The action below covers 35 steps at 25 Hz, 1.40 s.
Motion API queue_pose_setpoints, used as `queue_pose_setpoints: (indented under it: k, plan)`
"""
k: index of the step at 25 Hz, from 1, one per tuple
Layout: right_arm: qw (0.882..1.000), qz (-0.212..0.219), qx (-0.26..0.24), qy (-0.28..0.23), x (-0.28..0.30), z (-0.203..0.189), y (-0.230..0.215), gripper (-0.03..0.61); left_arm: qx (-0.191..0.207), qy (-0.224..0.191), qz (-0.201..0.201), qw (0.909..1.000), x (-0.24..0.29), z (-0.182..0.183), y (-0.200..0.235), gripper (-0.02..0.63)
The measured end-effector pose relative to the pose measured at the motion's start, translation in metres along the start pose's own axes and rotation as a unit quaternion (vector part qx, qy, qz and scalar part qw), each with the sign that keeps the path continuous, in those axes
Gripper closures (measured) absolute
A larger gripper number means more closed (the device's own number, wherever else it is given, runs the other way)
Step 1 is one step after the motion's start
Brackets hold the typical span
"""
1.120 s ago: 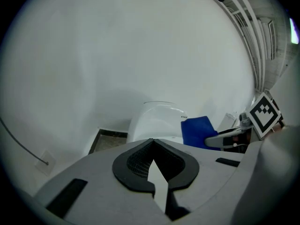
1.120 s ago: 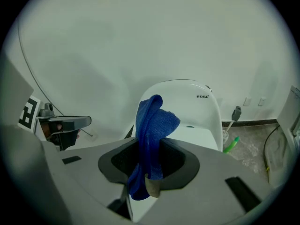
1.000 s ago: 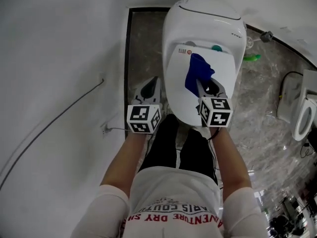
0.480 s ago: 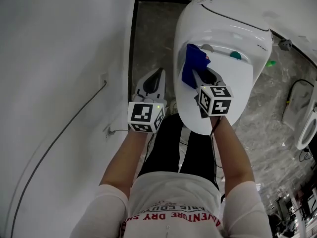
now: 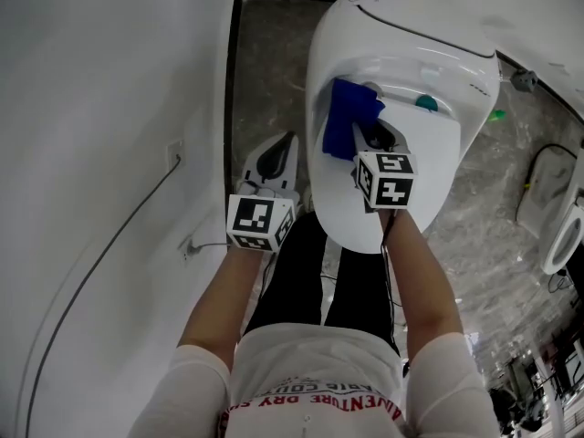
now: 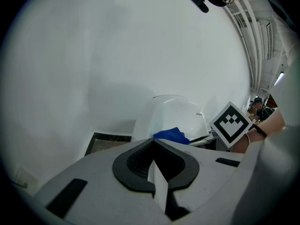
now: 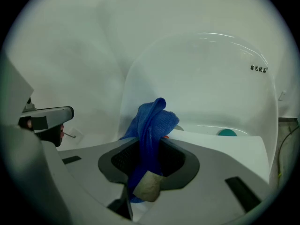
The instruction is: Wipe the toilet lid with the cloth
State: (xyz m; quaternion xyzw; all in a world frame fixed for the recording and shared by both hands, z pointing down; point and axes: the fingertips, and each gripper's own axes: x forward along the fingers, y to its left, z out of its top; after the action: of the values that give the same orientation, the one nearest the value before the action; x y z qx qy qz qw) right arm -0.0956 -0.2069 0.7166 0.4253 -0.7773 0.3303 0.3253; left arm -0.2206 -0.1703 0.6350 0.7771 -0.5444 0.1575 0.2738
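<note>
Right gripper (image 5: 368,138) is clamped on the blue cloth (image 7: 152,121), which bunches upward past its jaw tips (pale tag low between them). White toilet lid (image 5: 415,167) lies just beneath and ahead. Left gripper (image 6: 153,146), off to its left, has jaws closed with nothing between.

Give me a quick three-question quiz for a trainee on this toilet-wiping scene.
1. Which gripper is shut on the cloth? A: left. B: right.
2. True or false: the left gripper has its jaws together with nothing between them.
3. Fill in: the cloth is ___ in colour.

Key: 1 B, the right gripper. 2 true. 3 blue.
</note>
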Motion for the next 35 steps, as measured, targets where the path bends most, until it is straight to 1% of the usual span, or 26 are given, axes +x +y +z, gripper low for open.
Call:
queue_pose_setpoints:
  k: [3,6,9,15,22,27,31,35]
  plan:
    - [1.000,0.003,0.003,-0.001,-0.004,-0.003,-0.010,0.469,0.004,0.006,-0.005,1.0000,0.010,-0.004,-0.015,0.607]
    - [1.000,0.003,0.024,-0.002,-0.015,-0.010,-0.027,0.469,0.001,0.013,-0.011,0.9999,0.018,-0.008,-0.036,0.607]
    - [0.999,0.003,0.040,-0.001,-0.028,-0.019,-0.048,0.469,0.003,0.018,-0.018,0.9997,0.026,-0.012,-0.058,0.607]
    - [0.999,-0.004,0.052,0.003,-0.054,-0.036,-0.100,0.469,-0.001,0.023,-0.025,0.9994,0.042,-0.018,-0.105,0.607]
    - [0.998,-0.034,0.055,0.016,-0.089,-0.057,-0.170,0.469,-0.006,0.025,-0.024,0.9994,0.059,-0.023,-0.159,0.607]
    - [0.996,-0.065,0.045,0.031,-0.112,-0.077,-0.220,0.469,-0.010,0.016,-0.017,0.9997,0.068,-0.025,-0.195,0.607]
    - [0.994,-0.089,0.034,0.050,-0.125,-0.099,-0.249,0.469,-0.016,0.008,-0.008,0.9998,0.065,-0.029,-0.210,0.607]
    - [0.992,-0.100,0.052,0.056,-0.140,-0.116,-0.267,0.469,-0.026,0.009,0.000,0.9996,0.053,-0.040,-0.219,0.607]
